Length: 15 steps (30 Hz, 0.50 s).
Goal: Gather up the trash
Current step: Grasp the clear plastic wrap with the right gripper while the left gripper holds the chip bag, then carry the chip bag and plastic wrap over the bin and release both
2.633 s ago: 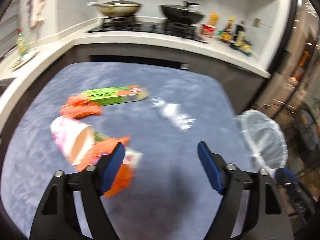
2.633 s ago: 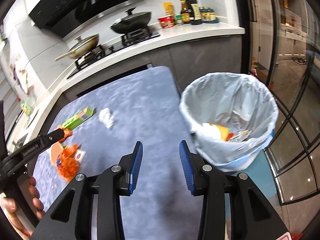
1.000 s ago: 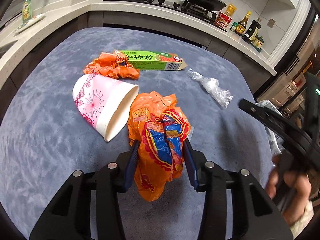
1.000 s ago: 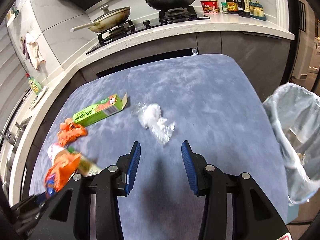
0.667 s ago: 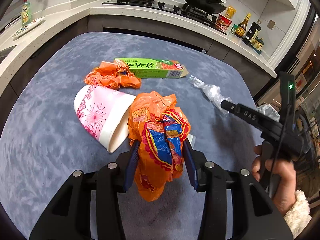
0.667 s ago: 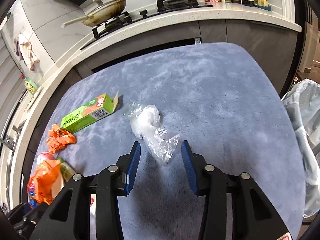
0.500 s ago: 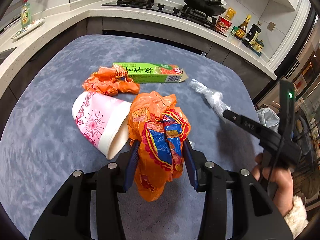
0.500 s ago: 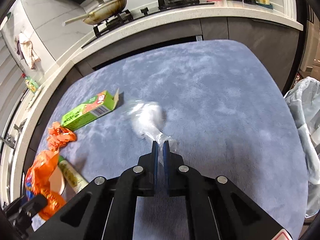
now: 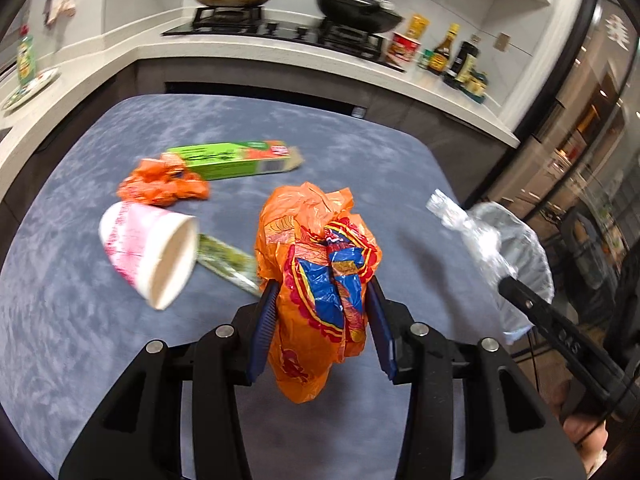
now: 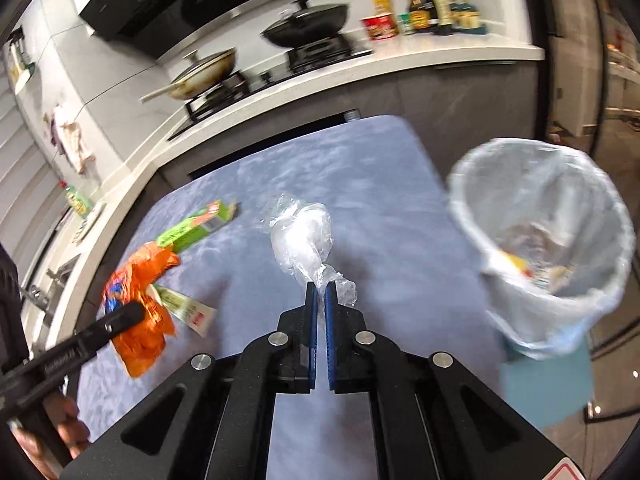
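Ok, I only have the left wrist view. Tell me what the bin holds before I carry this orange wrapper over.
Observer: The lined bin already holds some trash at the bottom, something yellow among it; there looks to be plenty of room.
Operator: Confirm the right tool has its bag pinched.
Observer: Yes, the right tool is shut on the tail of the clear plastic bag, which is up off the cloth.
Operator: Say where the bin sits from it.
Observer: To the right of the bag, beyond the edge of the blue cloth.
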{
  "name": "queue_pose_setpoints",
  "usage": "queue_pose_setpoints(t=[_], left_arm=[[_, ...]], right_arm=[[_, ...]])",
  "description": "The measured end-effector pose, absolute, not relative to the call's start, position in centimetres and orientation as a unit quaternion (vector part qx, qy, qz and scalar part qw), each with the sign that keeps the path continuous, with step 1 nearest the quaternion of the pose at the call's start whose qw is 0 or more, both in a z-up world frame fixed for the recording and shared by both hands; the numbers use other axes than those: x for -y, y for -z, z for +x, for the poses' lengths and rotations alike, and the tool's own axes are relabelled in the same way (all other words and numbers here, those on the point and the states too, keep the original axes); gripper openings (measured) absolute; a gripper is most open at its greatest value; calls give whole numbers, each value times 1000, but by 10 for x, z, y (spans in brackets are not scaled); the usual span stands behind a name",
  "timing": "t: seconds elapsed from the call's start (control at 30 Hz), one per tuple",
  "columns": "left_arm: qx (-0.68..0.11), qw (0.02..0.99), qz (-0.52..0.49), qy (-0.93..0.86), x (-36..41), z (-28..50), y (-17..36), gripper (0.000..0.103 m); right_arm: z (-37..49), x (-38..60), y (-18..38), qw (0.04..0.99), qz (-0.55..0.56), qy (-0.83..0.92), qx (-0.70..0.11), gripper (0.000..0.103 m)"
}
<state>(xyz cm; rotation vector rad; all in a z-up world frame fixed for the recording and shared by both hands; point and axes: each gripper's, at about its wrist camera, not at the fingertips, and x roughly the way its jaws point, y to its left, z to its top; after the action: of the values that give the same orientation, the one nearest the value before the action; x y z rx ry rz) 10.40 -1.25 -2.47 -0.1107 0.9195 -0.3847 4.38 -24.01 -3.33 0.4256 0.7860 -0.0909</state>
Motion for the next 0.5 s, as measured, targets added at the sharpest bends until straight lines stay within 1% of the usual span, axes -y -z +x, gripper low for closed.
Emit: queue_pose_setpoints(t=[0.1,0.3,0.5], left_arm=[[-439,874,-42,205,37,96,21,41],[-438,857,-17,271,114,83,15,41],[-436,837,9,330,194,81,14,41]], right_arm=[[14,264,30,900,206,77,-378,4],[-32,327,36,888,239,133,-369,4],[-46,375,40,885,245,167,-359,4]])
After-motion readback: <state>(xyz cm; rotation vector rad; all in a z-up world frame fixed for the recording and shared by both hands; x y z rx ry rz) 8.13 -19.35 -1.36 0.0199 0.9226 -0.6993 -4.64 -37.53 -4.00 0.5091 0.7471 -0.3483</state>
